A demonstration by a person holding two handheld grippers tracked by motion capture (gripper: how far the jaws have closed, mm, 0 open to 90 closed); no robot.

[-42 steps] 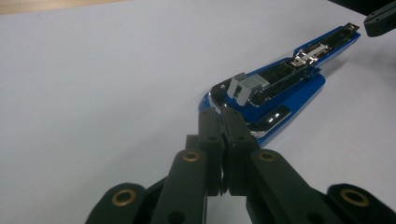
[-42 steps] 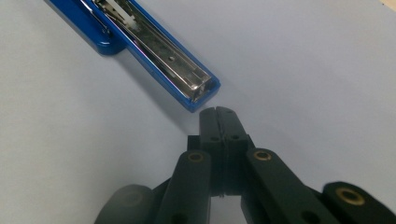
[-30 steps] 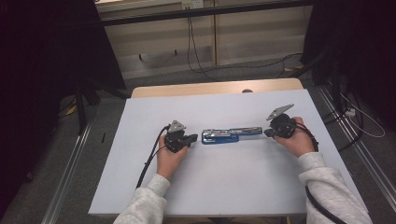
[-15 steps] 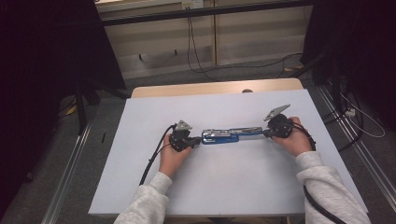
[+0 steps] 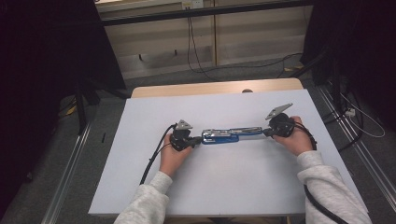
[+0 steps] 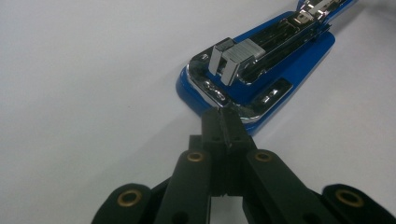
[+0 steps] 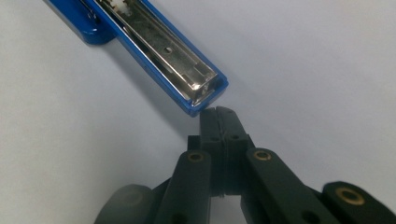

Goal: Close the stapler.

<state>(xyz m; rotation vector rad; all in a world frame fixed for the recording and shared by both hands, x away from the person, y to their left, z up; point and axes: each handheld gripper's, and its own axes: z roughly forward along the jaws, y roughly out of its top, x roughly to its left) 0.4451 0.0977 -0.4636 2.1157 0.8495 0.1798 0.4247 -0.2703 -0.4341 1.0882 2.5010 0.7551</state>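
Observation:
A blue and chrome stapler (image 5: 231, 136) lies opened out flat on the white table (image 5: 224, 186), running left to right. My left gripper (image 5: 198, 140) is shut, its tips touching the wide base end of the stapler (image 6: 261, 74), where a block of staples (image 6: 233, 58) sits in the chrome track. My left gripper (image 6: 224, 116) holds nothing between its jaws. My right gripper (image 5: 265, 133) is shut too. In the right gripper view its tips (image 7: 218, 114) meet the open end of the stapler's magazine arm (image 7: 159, 51).
A wooden strip (image 5: 215, 87) borders the table's far edge. Cables (image 5: 196, 51) trail on the floor beyond it, and metal rails (image 5: 70, 177) run along both sides. The left gripper's cable (image 5: 152, 161) lies on the table beside the forearm.
My left gripper has slid right until its tips reach the stapler's base end. My right gripper has shifted slightly left against the other end.

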